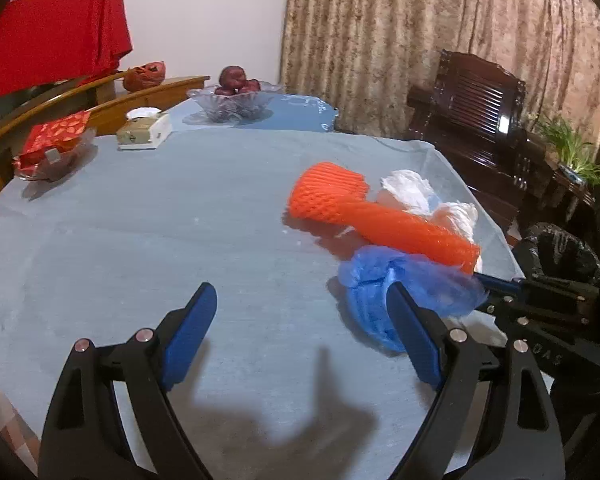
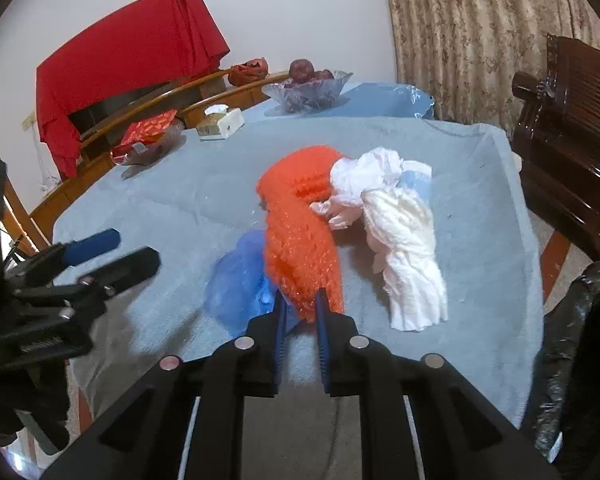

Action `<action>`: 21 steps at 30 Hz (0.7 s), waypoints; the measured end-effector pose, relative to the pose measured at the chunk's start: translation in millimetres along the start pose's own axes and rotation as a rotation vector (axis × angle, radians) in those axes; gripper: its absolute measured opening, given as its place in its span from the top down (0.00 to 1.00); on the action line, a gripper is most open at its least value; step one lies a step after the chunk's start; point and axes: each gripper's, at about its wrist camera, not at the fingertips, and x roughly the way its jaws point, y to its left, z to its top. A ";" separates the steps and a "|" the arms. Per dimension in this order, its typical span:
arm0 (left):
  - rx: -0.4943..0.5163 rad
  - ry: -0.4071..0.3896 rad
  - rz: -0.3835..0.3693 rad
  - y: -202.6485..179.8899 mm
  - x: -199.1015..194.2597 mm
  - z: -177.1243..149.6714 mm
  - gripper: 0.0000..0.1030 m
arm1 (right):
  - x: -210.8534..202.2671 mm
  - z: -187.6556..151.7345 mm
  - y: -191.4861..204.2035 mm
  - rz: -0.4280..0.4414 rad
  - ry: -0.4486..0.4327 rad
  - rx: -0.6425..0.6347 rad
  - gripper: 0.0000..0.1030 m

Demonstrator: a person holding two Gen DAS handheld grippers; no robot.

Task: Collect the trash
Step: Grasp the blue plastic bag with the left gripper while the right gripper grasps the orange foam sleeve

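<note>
On a table draped in a pale blue cloth (image 2: 148,200), the left gripper (image 1: 300,320) hangs just above the fabric with its blue pads spread wide and nothing between them; its right pad sits against the near edge of a crumpled blue plastic bag (image 1: 374,300). To the right of that bag, and lying partly over it, an orange foam net sleeve (image 2: 300,236) stretches away across the cloth, its near end pinched between the narrowed pads of the right gripper (image 2: 300,304). Beside the sleeve on its right lies a heap of crumpled white tissue and plastic (image 2: 400,232), touching the sleeve near its far end. At the table's right edge stands a bin lined with a black bag (image 1: 560,252). Along the far side sit a red packet in a dish (image 2: 148,136), a tissue box (image 2: 222,122) and a glass bowl of dark red fruit (image 2: 308,88).
</note>
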 end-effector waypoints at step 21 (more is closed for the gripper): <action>0.019 0.150 -0.232 -56.6 64.3 -9.2 0.59 | -18.1 -12.7 -31.1 -0.051 0.015 0.086 0.87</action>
